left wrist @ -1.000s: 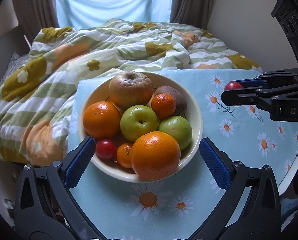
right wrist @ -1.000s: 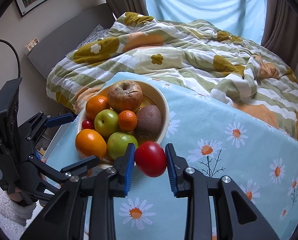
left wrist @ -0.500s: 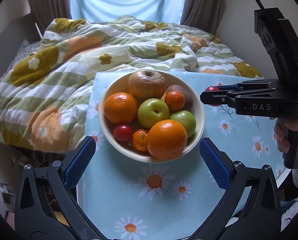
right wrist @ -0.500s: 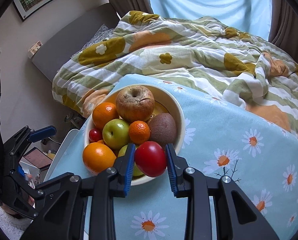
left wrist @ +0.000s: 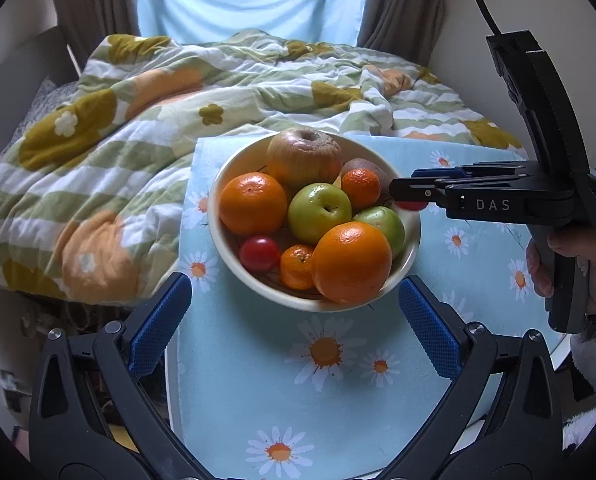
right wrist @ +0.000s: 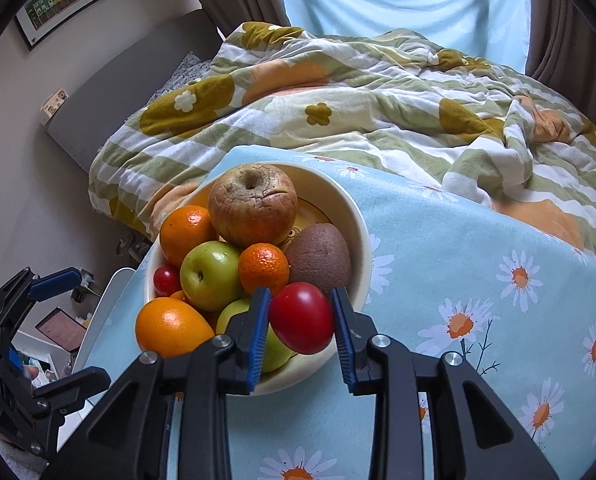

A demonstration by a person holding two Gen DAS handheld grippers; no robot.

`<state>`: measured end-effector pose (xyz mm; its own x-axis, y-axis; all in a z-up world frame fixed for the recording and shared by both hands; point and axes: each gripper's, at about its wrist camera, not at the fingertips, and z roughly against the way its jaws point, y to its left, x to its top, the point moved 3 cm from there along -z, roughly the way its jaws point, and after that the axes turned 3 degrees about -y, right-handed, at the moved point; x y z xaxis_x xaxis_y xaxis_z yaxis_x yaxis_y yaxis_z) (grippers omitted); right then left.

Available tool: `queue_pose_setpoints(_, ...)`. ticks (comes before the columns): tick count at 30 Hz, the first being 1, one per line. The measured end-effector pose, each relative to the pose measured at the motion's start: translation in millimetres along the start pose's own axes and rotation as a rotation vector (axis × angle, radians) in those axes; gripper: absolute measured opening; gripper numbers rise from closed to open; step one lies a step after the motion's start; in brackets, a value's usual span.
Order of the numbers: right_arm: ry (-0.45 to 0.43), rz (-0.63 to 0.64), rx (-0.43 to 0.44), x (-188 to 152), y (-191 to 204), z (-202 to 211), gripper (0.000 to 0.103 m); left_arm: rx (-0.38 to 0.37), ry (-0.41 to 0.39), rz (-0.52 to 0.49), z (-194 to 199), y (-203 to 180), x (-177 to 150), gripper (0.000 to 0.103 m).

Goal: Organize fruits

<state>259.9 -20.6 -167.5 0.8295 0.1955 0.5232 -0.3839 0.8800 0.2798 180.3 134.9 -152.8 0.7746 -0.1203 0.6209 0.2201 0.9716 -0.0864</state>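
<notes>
One tomato (right wrist: 301,317) sits clamped between the blue pads of the right tool (right wrist: 300,330), carried level and sideways-on so it can go down into the bowl (right wrist: 357,216) without rolling free. It hangs over the bowl's near rim, above a green apple (right wrist: 272,344) and just short of the kiwi (right wrist: 318,254). With the bowl heaped, the free spot looks small. The left tool (left wrist: 294,314) hangs wide apart and empty at the bowl's near edge on the table (left wrist: 258,400), perhaps ready to steady it.

Soft window daylight, fisheye-bent edges, dark corners, slight blur
</notes>
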Motion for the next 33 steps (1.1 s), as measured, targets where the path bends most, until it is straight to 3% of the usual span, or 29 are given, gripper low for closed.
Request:
queue_pose_setpoints(2,-0.011,-0.012,0.001,-1,0,0,0.067,0.002,-0.003,0.0,1,0,-1,0.103)
queue_pose_setpoints(4,-0.028,-0.019,0.007,-3,-1,3,0.087,0.003,-0.005,0.002,2,1,-3,0.103)
queue_pose_setpoints(5,-0.04,-0.02,0.002,-3,0,5,0.09,0.006,-0.006,0.002,3,0,-3,0.103)
queue_pose_setpoints(10,-0.08,-0.018,-0.019,-5,-1,21,0.098,0.02,-0.014,0.005,14,-9,-3,0.103)
queue_pose_setpoints(14,-0.108,-0.013,-0.048,-9,-3,49,0.098,0.013,-0.036,-0.002,31,-24,1,0.103)
queue_pose_setpoints(26,-0.259,-0.018,-0.301,-37,-14,211,0.102,0.052,-0.179,0.027,116,-83,35,0.103)
queue_pose_setpoints(33,-0.296,-0.115,-0.429,-66,-30,266,0.102,0.073,-0.239,0.033,145,-105,45,0.103)
